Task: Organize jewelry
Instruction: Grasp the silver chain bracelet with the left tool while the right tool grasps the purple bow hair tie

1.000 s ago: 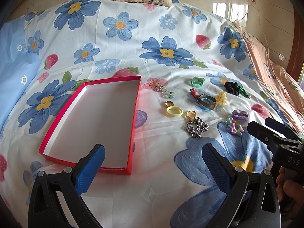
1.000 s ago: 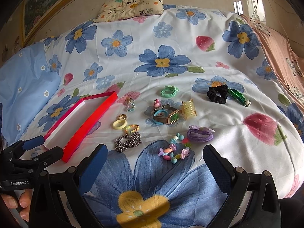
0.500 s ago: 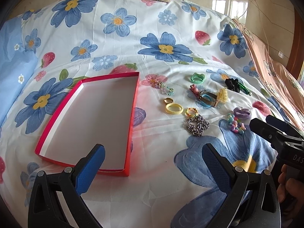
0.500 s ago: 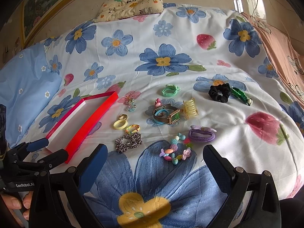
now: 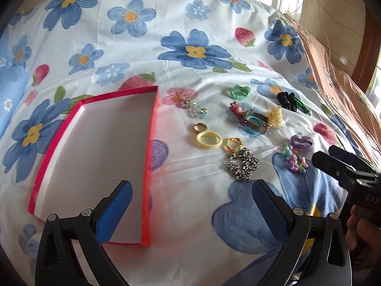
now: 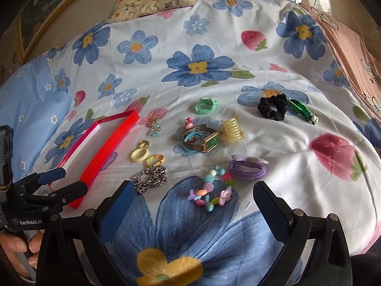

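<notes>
Jewelry lies scattered on floral sheet (image 5: 214,19), just right of red tray (image 5: 95,157). Silver chain (image 5: 241,164) nearest, w/ yellow bangle (image 5: 209,140) & bead bracelet (image 6: 209,194) beside. Left gripper (image 5: 190,205) & right gripper (image 6: 191,205) both spread wide, holding nothing.

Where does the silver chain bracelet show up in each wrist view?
Left wrist: silver chain bracelet right of centre, between the red box and the bead bracelet.
Right wrist: silver chain bracelet lower left of centre, just right of the red box.
Shared landmark: yellow ring just beyond it.
</notes>
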`<action>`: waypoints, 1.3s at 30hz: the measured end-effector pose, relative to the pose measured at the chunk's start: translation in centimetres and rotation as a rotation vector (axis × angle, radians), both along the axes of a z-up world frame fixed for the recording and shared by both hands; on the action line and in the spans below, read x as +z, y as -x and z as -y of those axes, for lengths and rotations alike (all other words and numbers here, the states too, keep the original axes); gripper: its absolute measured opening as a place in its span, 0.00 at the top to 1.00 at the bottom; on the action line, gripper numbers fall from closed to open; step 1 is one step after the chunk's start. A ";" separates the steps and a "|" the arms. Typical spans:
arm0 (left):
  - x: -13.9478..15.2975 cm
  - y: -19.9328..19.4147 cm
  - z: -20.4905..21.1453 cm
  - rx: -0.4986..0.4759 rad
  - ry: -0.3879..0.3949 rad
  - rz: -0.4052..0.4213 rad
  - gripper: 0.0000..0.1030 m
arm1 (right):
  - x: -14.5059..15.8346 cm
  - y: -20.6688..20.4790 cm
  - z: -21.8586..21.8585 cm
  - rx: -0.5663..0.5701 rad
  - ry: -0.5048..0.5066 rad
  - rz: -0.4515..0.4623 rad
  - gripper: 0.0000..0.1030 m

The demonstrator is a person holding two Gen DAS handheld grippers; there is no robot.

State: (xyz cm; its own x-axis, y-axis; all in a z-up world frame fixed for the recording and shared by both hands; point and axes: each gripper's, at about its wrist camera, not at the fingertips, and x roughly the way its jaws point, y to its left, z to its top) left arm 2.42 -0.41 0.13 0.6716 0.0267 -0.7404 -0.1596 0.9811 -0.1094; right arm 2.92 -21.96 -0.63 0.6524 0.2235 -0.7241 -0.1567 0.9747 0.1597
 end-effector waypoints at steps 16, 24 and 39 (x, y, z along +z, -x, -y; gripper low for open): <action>-2.4 -5.7 1.5 -0.103 0.082 -0.074 0.26 | -1.4 -3.7 4.1 -0.097 0.002 -0.114 0.34; -4.8 -9.5 2.6 -0.150 0.098 -0.147 0.32 | -3.0 -5.5 4.5 -0.108 0.017 -0.166 0.51; -4.6 -9.2 2.9 -0.222 0.144 -0.106 0.89 | -3.1 -5.7 5.7 -0.129 -0.031 -0.175 0.93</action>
